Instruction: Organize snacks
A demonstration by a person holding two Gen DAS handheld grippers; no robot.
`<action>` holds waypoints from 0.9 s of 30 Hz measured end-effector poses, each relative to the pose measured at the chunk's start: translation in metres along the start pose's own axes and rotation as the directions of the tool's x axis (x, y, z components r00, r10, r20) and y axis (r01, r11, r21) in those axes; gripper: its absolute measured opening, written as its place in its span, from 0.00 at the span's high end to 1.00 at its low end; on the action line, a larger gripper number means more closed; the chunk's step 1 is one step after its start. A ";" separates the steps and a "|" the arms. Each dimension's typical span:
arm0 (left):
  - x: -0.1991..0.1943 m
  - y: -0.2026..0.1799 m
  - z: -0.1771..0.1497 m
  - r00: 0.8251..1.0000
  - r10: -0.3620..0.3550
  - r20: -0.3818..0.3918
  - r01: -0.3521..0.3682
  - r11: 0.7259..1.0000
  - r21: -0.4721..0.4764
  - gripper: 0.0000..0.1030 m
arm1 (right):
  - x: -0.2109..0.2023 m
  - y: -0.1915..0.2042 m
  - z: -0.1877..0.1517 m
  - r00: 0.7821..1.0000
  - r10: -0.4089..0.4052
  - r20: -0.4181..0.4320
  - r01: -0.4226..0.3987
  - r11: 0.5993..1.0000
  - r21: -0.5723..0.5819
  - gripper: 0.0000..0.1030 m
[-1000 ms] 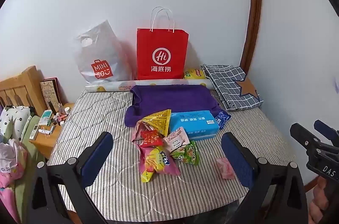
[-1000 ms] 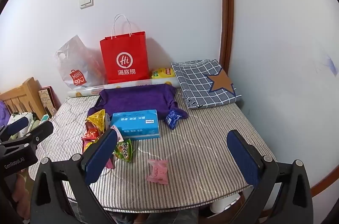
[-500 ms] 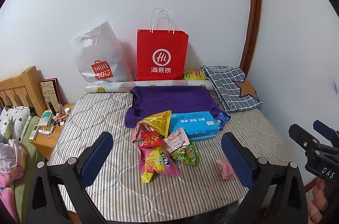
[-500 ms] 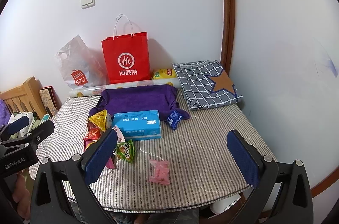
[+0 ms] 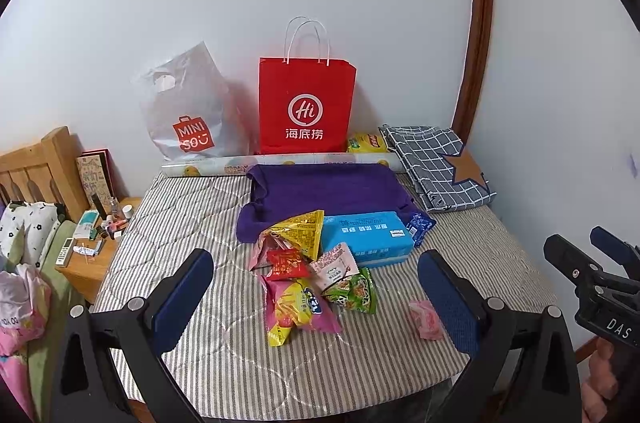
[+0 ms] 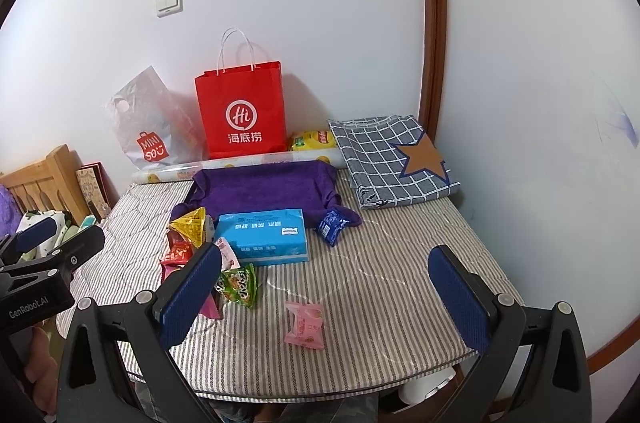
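A pile of snack packets lies on the striped table (image 5: 180, 223): a yellow one (image 5: 304, 233), a red one (image 5: 285, 264), a green one (image 5: 354, 291) and a pink-and-yellow one (image 5: 298, 309). A small pink packet (image 5: 426, 319) lies apart to the right, also in the right wrist view (image 6: 306, 323). A small blue packet (image 6: 331, 225) lies by the blue tissue box (image 6: 262, 235). My left gripper (image 5: 318, 297) is open and empty, held above the table's near edge before the pile. My right gripper (image 6: 324, 299) is open and empty, above the pink packet.
A red paper bag (image 5: 306, 107), a white Miniso bag (image 5: 188, 119) and a paper roll (image 5: 280, 161) stand at the back wall. A purple cloth (image 5: 324, 193) and a folded checked cloth (image 5: 438, 167) lie behind the snacks. A wooden nightstand (image 5: 92, 263) stands left.
Both grippers have drifted slightly; the scene sits a touch lower in both views. Nothing on the table has moved and both grippers stay open.
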State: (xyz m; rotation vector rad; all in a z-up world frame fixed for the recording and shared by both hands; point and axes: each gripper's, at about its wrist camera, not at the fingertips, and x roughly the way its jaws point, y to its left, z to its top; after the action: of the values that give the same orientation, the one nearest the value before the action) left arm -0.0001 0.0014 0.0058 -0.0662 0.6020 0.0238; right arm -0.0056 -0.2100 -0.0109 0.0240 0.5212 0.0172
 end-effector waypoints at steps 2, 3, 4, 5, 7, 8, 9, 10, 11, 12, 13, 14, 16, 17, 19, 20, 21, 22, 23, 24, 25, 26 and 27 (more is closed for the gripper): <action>0.000 0.001 0.000 1.000 -0.004 -0.001 0.004 1.000 -0.002 0.00 | 0.000 0.000 0.000 1.000 0.000 0.001 0.000 1.000 0.000 0.01; 0.000 0.002 0.000 1.000 -0.004 -0.002 0.004 1.000 -0.004 0.00 | 0.000 0.000 0.000 1.000 -0.001 0.001 0.001 1.000 0.000 0.01; 0.000 0.002 0.000 1.000 -0.003 -0.003 0.003 1.000 -0.005 0.00 | 0.000 0.000 0.000 1.000 -0.001 0.000 0.001 1.000 0.000 0.01; 0.000 0.002 -0.001 1.000 -0.005 -0.003 0.005 1.000 -0.007 0.00 | 0.000 0.000 0.000 1.000 0.000 0.000 0.000 1.000 0.000 0.01; 0.000 0.003 -0.001 1.000 -0.005 0.001 0.005 1.000 -0.003 0.00 | 0.000 0.002 0.000 1.000 0.000 -0.001 0.000 1.000 -0.003 0.01; 0.000 0.003 -0.002 1.000 -0.008 0.003 0.008 1.000 -0.005 0.00 | 0.000 0.002 0.000 1.000 0.000 -0.001 0.000 1.000 -0.005 0.01; 0.000 0.003 -0.002 1.000 -0.009 0.004 0.009 1.000 -0.004 0.00 | -0.001 0.003 0.000 1.000 0.000 -0.001 0.000 1.000 -0.007 0.01; 0.001 0.004 -0.002 1.000 -0.010 0.004 0.010 1.000 -0.005 0.00 | 0.000 0.004 0.000 1.000 0.001 -0.001 -0.001 1.000 -0.008 0.01; 0.000 0.004 -0.002 1.000 -0.015 0.010 0.015 1.000 -0.010 0.00 | 0.001 0.005 0.000 1.000 0.003 0.000 -0.003 1.000 -0.011 0.01; 0.000 0.005 -0.002 1.000 -0.019 0.010 0.019 1.000 -0.011 0.00 | 0.001 0.005 0.000 1.000 0.004 -0.001 -0.004 1.000 -0.011 0.01; 0.000 0.006 -0.003 1.000 -0.022 0.012 0.022 1.000 -0.013 0.00 | 0.002 0.006 -0.001 1.000 0.006 -0.003 -0.006 1.000 -0.009 0.01; -0.001 0.006 -0.003 1.000 -0.023 0.013 0.023 1.000 -0.015 0.00 | 0.002 0.006 -0.001 1.000 0.007 -0.005 -0.007 1.000 -0.009 0.01; -0.001 0.008 -0.003 1.000 -0.023 0.015 0.023 1.000 -0.017 0.00 | 0.004 0.007 -0.002 1.000 0.008 -0.009 -0.009 1.000 -0.012 0.01; 0.000 0.008 -0.004 1.000 -0.019 0.009 0.019 1.000 -0.012 0.00 | 0.005 0.008 -0.002 1.000 0.007 -0.011 -0.007 1.000 -0.013 0.01; 0.000 0.009 -0.005 0.999 -0.034 0.013 0.035 0.999 -0.035 0.00 | 0.006 0.008 -0.003 1.000 0.006 -0.012 -0.006 1.000 -0.013 0.01; 0.000 0.010 -0.005 0.999 -0.045 0.013 0.046 0.998 -0.052 0.00 | 0.006 0.008 -0.003 1.000 0.006 -0.012 -0.006 1.000 -0.012 0.01; 0.000 0.010 -0.006 0.999 -0.045 0.007 0.045 0.998 -0.052 0.00 | 0.006 0.008 -0.003 1.000 0.006 -0.012 -0.006 1.000 -0.011 0.01; 0.001 0.010 -0.006 0.999 -0.046 0.005 0.046 0.998 -0.052 0.00 | 0.006 0.007 -0.003 1.000 0.006 -0.014 -0.006 1.000 -0.010 0.01; 0.001 0.010 -0.006 0.999 -0.041 0.002 0.041 0.998 -0.045 0.00 | 0.006 0.008 -0.004 1.000 0.006 -0.015 -0.006 1.000 -0.009 0.01; 0.001 0.009 -0.006 0.999 -0.034 -0.001 0.034 0.999 -0.034 0.00 | 0.007 0.008 -0.004 1.000 0.006 -0.016 -0.007 1.000 -0.008 0.01; 0.001 0.008 -0.005 1.000 -0.013 0.003 0.013 1.000 -0.001 0.00 | 0.007 0.009 -0.004 1.000 0.006 -0.016 -0.006 1.000 -0.009 0.01; 0.001 0.009 -0.005 1.000 -0.015 0.005 0.015 1.000 -0.006 0.00 | 0.007 0.009 -0.004 1.000 0.006 -0.016 -0.006 1.000 -0.011 0.01; 0.001 0.009 -0.005 1.000 -0.017 0.007 0.017 1.000 -0.007 0.00 | 0.007 0.009 -0.004 1.000 0.004 -0.016 -0.004 1.000 -0.012 0.01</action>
State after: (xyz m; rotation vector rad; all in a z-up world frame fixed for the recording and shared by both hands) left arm -0.0024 0.0096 0.0004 -0.0783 0.5947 0.0102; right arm -0.0019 -0.2005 -0.0172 0.0129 0.5374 0.0249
